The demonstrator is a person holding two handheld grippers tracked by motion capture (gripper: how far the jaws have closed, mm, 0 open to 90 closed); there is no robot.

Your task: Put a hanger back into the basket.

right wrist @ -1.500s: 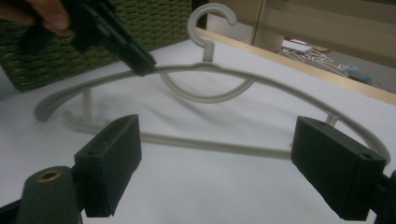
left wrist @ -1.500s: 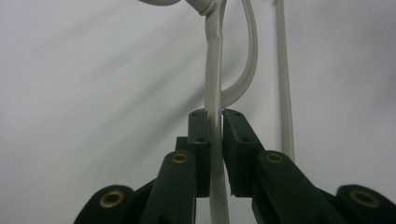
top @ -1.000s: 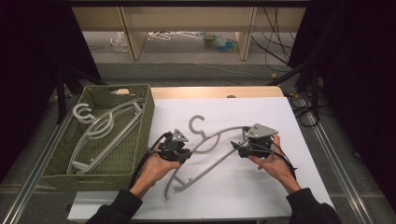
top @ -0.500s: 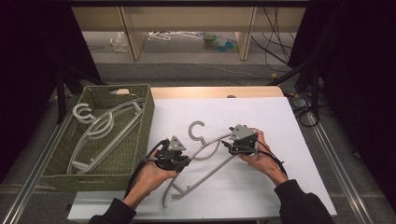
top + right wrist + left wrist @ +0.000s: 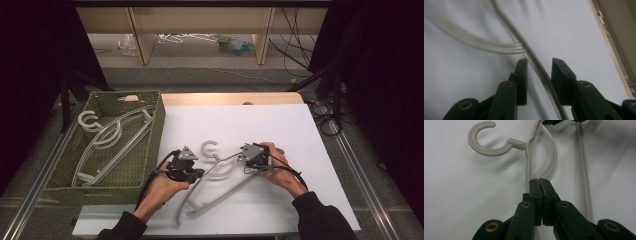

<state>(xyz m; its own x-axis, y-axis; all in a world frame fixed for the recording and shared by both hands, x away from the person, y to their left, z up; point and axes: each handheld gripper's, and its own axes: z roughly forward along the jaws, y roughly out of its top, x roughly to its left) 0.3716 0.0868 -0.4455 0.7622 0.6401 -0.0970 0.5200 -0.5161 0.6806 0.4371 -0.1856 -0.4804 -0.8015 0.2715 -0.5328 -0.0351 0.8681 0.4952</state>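
A pale grey plastic hanger [image 5: 226,192] lies flat on the white table, its hook [image 5: 489,149] pointing away from me. My left gripper [image 5: 199,173] sits at the hanger's left shoulder. In the left gripper view its jaws [image 5: 539,180] are pressed together on the thin rim where the hanger's curved arm meets them. My right gripper [image 5: 245,159] is at the right shoulder. Its jaws [image 5: 539,65] have just been closing and straddle the hanger arm [image 5: 506,23], with a gap still on the right side.
A green woven basket [image 5: 159,125] stands at the table's left and holds more grey hangers [image 5: 115,137]. The table's wooden far edge [image 5: 230,98] lies beyond the white sheet. Black cables [image 5: 320,120] hang off the right side.
My right hand has slid left and down onto the hanger's right arm, and its jaws have narrowed around it. The left hand and the hanger have stayed put.
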